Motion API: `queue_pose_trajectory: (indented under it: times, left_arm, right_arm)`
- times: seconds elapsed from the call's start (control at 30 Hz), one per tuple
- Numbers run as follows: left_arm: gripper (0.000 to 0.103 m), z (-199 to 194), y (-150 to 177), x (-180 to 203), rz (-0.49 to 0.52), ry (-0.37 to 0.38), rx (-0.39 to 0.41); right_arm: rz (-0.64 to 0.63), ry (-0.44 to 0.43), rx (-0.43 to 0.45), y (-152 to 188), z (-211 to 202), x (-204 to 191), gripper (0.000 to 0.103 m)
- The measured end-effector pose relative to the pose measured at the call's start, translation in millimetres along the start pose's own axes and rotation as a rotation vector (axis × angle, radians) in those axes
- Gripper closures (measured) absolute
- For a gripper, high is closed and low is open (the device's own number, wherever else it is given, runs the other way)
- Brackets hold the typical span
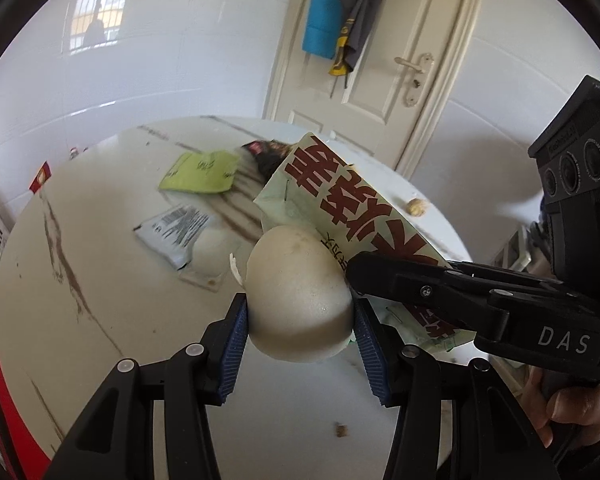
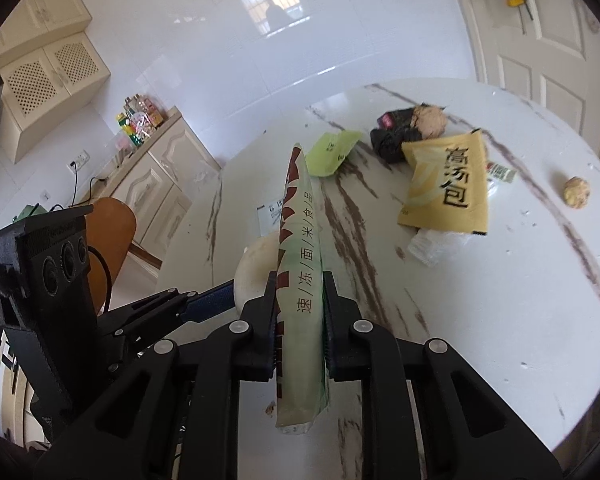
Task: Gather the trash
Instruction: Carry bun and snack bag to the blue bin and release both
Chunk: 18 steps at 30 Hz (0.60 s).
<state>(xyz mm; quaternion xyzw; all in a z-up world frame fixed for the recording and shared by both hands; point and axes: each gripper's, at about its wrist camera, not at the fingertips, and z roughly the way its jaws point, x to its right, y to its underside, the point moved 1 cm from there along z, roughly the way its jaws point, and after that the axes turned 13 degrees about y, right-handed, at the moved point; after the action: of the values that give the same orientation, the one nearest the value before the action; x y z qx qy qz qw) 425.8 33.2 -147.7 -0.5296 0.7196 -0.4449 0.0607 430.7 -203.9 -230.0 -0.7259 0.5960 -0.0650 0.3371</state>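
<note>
Bench (image 2: pixel 480 300) first — wrappers litter its far edge. Right hand-held gripper (image 2: pixel 300 320) pinches the bag (image 2: pixel 304 248) narrowly, raised above the near edge; left hand-held gripper (image 1: pixel 300 334) clamps the bun (image 1: pixel 296 292) — smooth dome, could squirt out beside the bag's mouth.

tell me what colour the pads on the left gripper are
Dark blue, ribbed pads on the left gripper, pressing the white bun. Clearest in the left wrist view.

Round marble-veined table (image 2: pixel 500 320), yellow packet (image 2: pixel 448 188), green packet (image 2: pixel 332 152), black wrapper (image 2: pixel 392 136)
</note>
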Motion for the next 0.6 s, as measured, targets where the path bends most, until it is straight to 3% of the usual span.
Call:
queue_pose_trajectory:
  times: [0.17,0.3,0.5,0.6]
  left_arm:
    - [0.055,-0.3,-7.3,53.2,0.091,0.033,0.021]
    - [0.055,23.5,-10.9,110.8,0.179,0.071,-0.001]
    - [0.055,97.1,-11.2,209.3,0.329,0.160,-0.105]
    - [0.055,140.1,-11.4,235.7,0.354,0.194,-0.172]
  right_arm:
    - [0.024,0.011,0.083,6.5,-50.4,21.9,0.086]
    - [0.068,0.063,0.148,21.8,-98.5,57.7,0.086]
    - [0.183,0.202,0.212,58.8,-161.3,135.7,0.086]
    - [0.266,0.259,0.219,79.3,-178.2,181.3,0.086]
